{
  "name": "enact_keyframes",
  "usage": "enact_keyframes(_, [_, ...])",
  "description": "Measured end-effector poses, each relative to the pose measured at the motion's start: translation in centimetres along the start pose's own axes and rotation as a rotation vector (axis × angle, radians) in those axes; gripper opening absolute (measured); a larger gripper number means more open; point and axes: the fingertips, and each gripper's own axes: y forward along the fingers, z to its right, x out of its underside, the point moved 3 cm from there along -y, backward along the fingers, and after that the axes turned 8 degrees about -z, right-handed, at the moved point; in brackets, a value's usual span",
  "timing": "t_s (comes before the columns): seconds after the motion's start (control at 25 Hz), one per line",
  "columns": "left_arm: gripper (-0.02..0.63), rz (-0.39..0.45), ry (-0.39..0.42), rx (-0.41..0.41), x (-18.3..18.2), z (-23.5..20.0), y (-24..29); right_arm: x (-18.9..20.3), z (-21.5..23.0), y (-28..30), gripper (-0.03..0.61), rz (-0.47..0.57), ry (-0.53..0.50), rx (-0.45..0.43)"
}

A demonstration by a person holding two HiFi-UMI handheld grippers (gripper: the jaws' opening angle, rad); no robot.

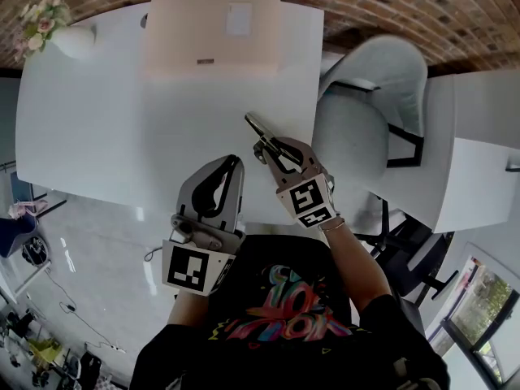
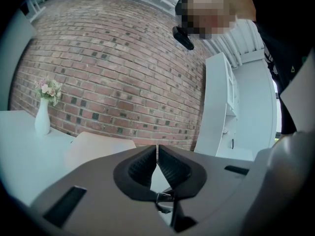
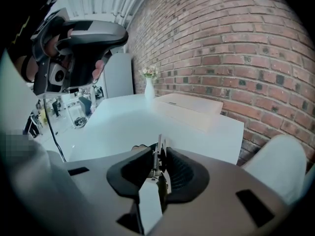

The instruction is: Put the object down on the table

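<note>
Right gripper (image 3: 158, 157) is clamped on the object (image 3: 156, 161), a small metal piece with a coil spring and flat plates. The piece sits upright between the pads, and its slim end projects past the jaw tips over the white table (image 1: 97, 136), toward that table's right-hand side near the grey chair (image 1: 366, 112). Left gripper (image 2: 157, 154) has its jaws together with nothing between them and is held back by the person's body, taking no part. Risk one: the head view does not show whether the projecting end touches the surface, so a release from height could let the piece bounce or skid toward the table edge and the chair. Risk two: the pads bear close to the spring, so an uneven release may let the piece twist or catch on one pad and drop askew. The beige box (image 1: 211, 31) and the flower vase (image 1: 69, 39) stand well apart, so no collision is expected. Not established: what the object is, the form of the part buried between the jaws, and its clearance above the table
</note>
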Motion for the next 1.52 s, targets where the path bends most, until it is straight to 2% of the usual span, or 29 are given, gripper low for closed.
enact_keyframes(0.36, [0.032, 0.005, -0.017, -0.004, 0.0, -0.1, -0.2, 0.2, -0.4, 0.3, 0.107, -0.006, -0.030, 0.000])
enact_keyframes(0.72, [0.032, -0.006, 0.009, 0.012, 0.3, -0.2, -0.2, 0.5, -1.1, 0.7, 0.110, -0.017, -0.041, -0.020])
enact_keyframes(0.92, [0.032, 0.012, -0.033, -0.004, -0.3, 0.0, 0.0, 0.6, -1.3, 0.7, 0.117, -0.027, -0.032, -0.031])
enact_keyframes(1.08, [0.032, 0.018, 0.013, 0.027, -0.2, 0.1, -0.1, 0.8, -1.7, 0.9, 0.135, -0.045, -0.033, -0.043])
enact_keyframes(1.52, [0.032, 0.024, 0.005, 0.018, -0.5, -0.1, 0.2, 1.0, -2.4, 1.2, 0.189, -0.077, -0.042, -0.118])
